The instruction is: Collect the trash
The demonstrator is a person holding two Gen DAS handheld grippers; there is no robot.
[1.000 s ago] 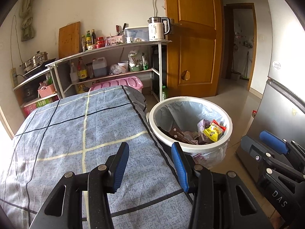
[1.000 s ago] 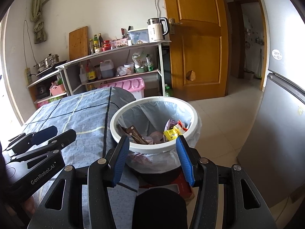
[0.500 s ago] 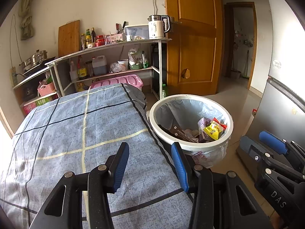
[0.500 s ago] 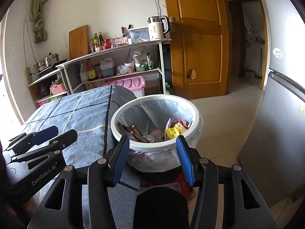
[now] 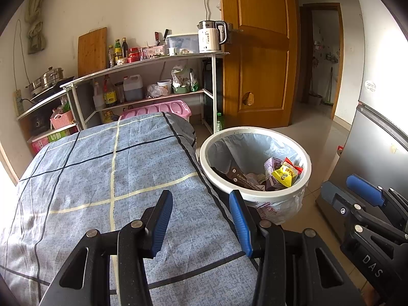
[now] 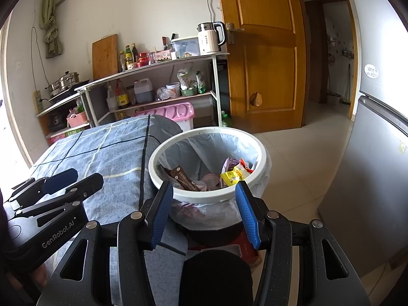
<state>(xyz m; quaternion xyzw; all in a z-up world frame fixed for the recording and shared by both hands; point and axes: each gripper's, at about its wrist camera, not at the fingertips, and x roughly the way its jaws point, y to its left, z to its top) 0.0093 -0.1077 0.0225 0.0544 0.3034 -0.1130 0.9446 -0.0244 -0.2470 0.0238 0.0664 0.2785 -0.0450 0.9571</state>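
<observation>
A white round bin (image 5: 255,193) (image 6: 204,197) with a clear liner stands on the floor beside the table. Inside lie wrappers: a yellow packet (image 5: 284,176) (image 6: 234,176), a brown bar wrapper (image 5: 237,176) (image 6: 183,178) and a purple one (image 5: 271,164). My left gripper (image 5: 201,219) hovers open over the blue checked tablecloth (image 5: 102,178), with nothing between its blue pads. My right gripper (image 6: 204,214) is open just before the bin's near rim, holding nothing. Each gripper shows at the edge of the other's view.
A metal shelf rack (image 5: 153,61) with bottles, a kettle (image 5: 211,37) and a pink box (image 5: 163,108) stands at the far wall. A wooden door (image 5: 257,58) is behind the bin. A grey fridge (image 6: 377,178) stands to the right. Tiled floor (image 6: 301,153) lies between bin and fridge.
</observation>
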